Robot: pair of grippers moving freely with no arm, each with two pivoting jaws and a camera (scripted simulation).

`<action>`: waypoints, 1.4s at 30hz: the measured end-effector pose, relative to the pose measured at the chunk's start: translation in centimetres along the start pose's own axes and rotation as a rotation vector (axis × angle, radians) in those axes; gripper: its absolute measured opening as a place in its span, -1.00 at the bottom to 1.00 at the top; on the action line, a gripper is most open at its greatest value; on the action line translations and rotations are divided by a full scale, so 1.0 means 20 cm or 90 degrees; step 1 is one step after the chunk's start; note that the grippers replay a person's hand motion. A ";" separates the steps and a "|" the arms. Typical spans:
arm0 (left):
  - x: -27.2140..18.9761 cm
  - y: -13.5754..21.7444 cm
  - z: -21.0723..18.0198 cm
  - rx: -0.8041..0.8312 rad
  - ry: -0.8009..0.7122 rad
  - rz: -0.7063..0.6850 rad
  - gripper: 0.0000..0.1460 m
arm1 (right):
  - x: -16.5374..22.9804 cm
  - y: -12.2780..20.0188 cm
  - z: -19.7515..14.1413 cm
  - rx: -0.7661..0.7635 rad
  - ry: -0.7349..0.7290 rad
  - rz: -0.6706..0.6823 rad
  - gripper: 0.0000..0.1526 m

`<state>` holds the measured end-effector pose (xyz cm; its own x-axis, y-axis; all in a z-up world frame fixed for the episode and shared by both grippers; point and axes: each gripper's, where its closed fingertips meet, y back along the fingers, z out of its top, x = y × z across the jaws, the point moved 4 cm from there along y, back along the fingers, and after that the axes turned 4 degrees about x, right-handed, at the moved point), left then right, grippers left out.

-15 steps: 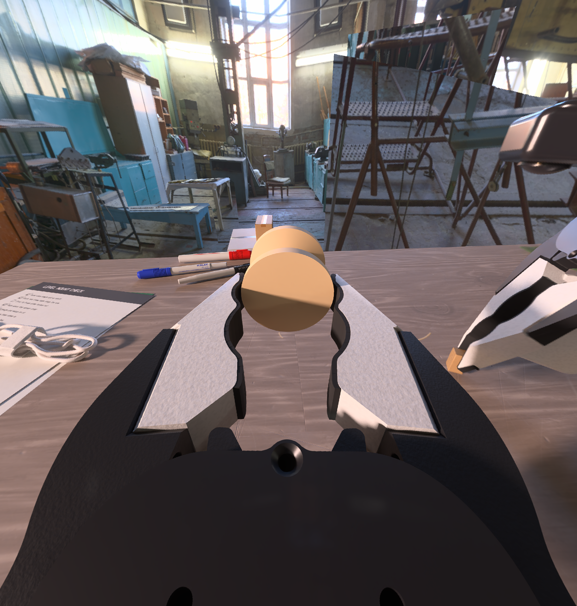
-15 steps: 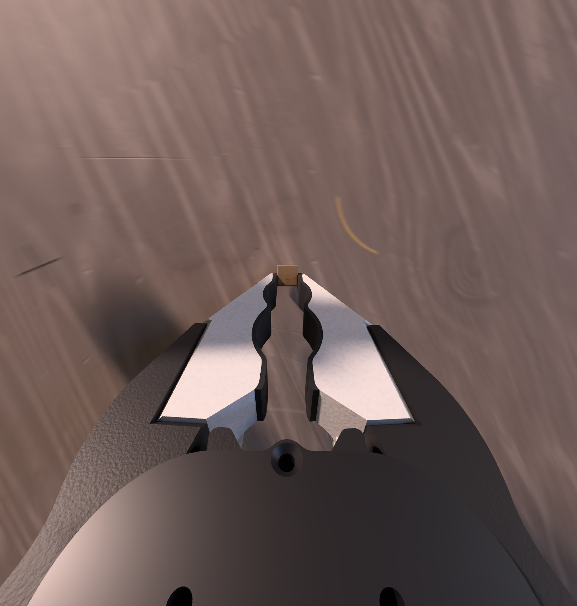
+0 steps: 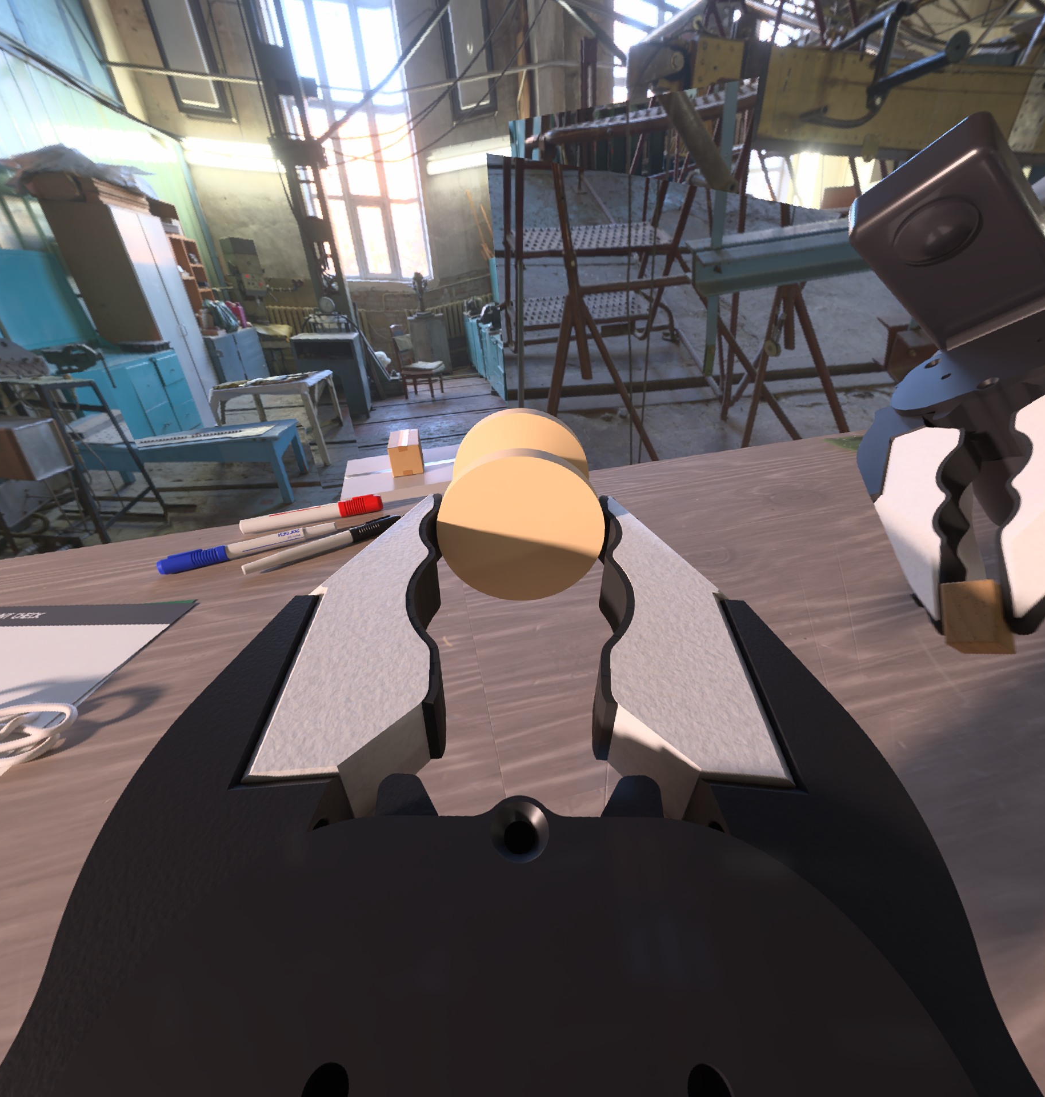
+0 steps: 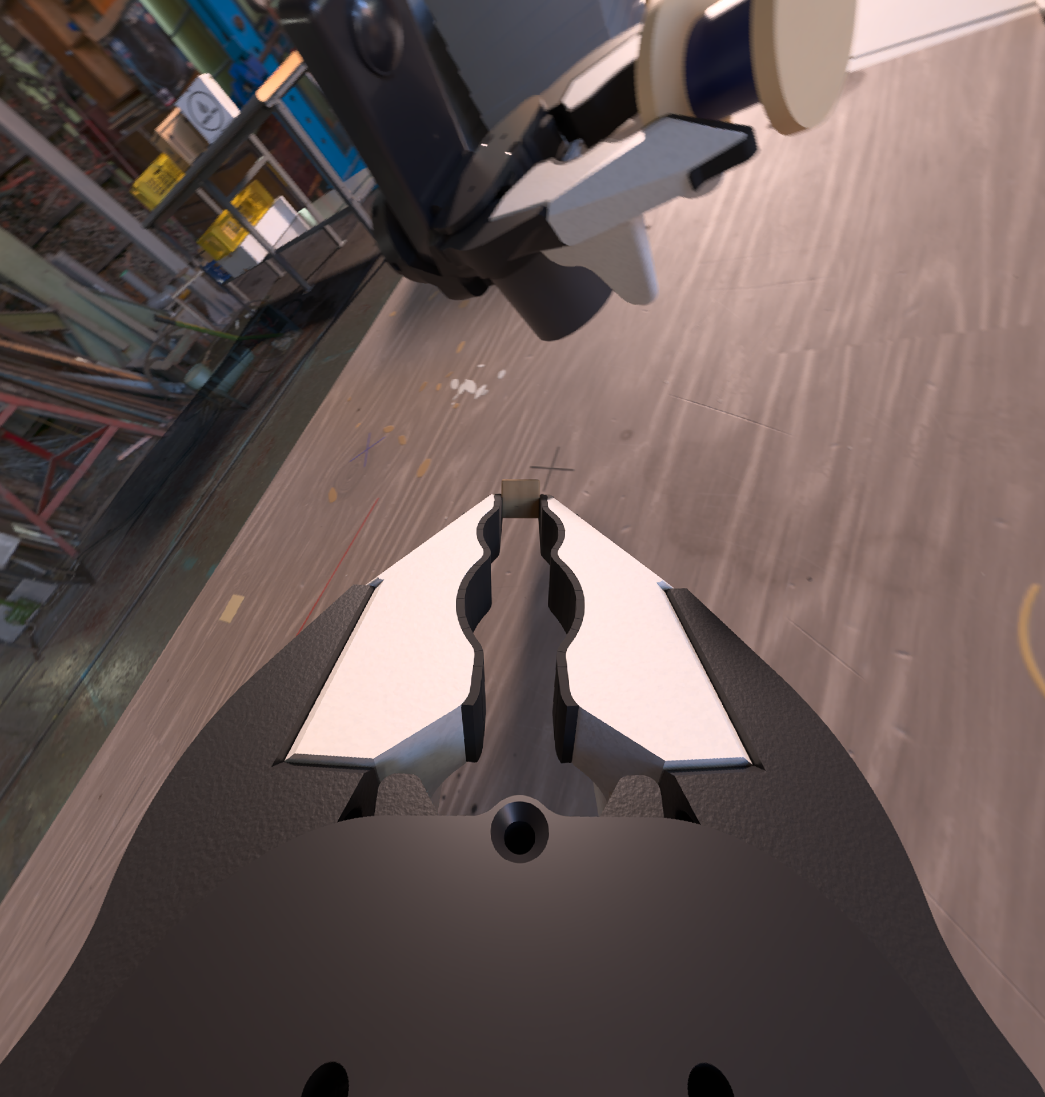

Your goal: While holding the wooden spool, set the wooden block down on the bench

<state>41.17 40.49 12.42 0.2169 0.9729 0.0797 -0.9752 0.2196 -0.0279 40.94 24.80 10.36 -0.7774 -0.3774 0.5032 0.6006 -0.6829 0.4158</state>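
Spool-wise, the round light-tan wooden spool (image 3: pixel 520 522) sits pinched at its waist between the tips of the left gripper (image 3: pixel 518 528), lifted clear of the brown wood-grain bench (image 3: pixel 775 534). Right of the spool, the right gripper (image 3: pixel 977 599) points down with the small tan wooden block (image 3: pixel 977 617) clamped at its very tips, jaws narrow; can't tell if the block touches the bench. From the right wrist view the block (image 4: pixel 520 506) pokes just past the fingertips. Left of the spool lie three markers (image 3: pixel 282 534) and, nearer, a white sheet (image 3: pixel 63 653) with white cord (image 3: pixel 15 736). Behind the spool sits a little cardboard box (image 3: pixel 405 452).
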 end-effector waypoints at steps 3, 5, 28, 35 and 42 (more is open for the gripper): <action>0.00 0.00 0.00 -0.001 0.004 -0.003 -0.29 | 0.05 0.00 0.01 -0.013 0.043 0.037 -0.85; 0.00 0.00 0.00 0.000 0.010 -0.004 -0.29 | 0.09 0.00 0.03 -0.025 0.077 0.061 -0.85; -0.01 0.00 -0.01 0.005 0.042 -0.013 -0.29 | 0.21 0.20 -0.03 -0.026 0.086 0.057 -0.85; -0.01 0.00 -0.01 0.007 0.046 -0.014 -0.29 | 0.22 0.22 -0.02 -0.037 0.093 0.050 -0.85; 0.01 0.00 -0.01 0.007 0.050 -0.009 -0.29 | 0.17 0.25 -0.04 -0.029 0.076 -0.015 -0.85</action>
<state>41.19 40.61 12.25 0.2324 0.9726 0.0018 -0.9725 0.2324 -0.0165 41.17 19.63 13.63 -0.8095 -0.4309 0.3988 0.5750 -0.7191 0.3902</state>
